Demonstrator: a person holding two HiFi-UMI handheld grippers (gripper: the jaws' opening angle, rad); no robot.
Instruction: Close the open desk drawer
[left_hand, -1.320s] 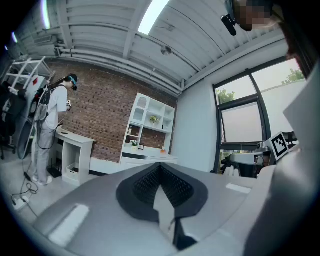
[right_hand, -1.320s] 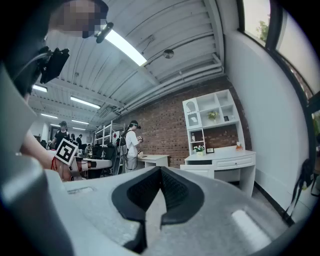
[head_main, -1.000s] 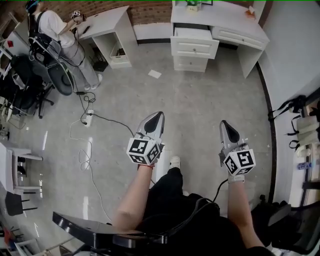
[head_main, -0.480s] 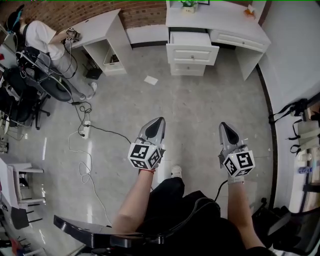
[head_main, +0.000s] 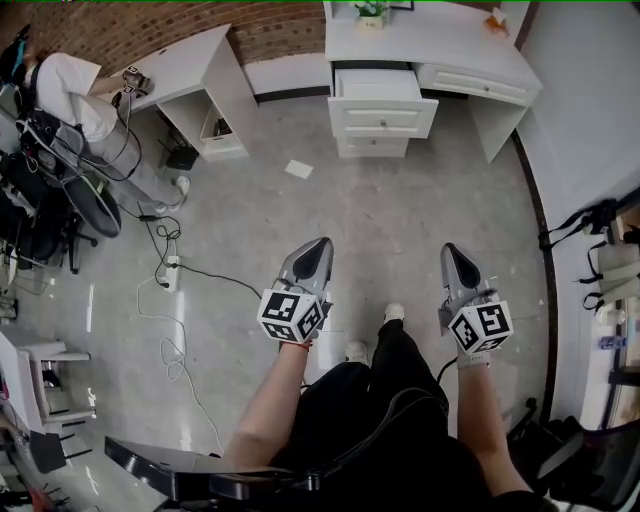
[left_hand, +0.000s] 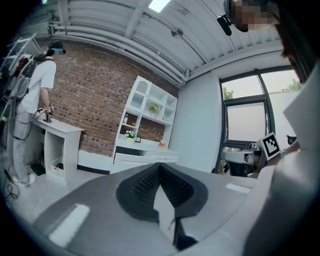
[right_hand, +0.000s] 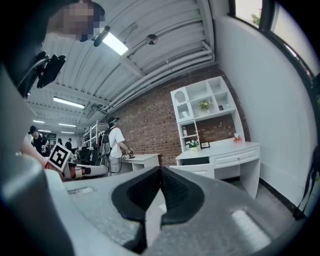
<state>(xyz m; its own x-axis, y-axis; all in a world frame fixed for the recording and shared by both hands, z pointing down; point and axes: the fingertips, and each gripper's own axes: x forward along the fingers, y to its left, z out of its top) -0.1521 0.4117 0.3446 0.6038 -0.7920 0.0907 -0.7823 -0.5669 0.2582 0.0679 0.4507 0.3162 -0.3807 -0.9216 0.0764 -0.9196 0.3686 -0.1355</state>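
Drawer (head_main: 382, 100) hung open from the white table (head_main: 450, 50), well ahead of my left gripper (head_main: 314, 255) and right gripper (head_main: 455, 262), fingers (right_hand: 142, 192) together, empty; a square push on its front looked best.

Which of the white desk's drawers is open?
The top drawer in the left-hand column; it alone juts out toward the room, its inside showing.

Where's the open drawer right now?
Head view, top centre: the open drawer juts from the white desk, topmost of its left-hand stack, below the potted plant.
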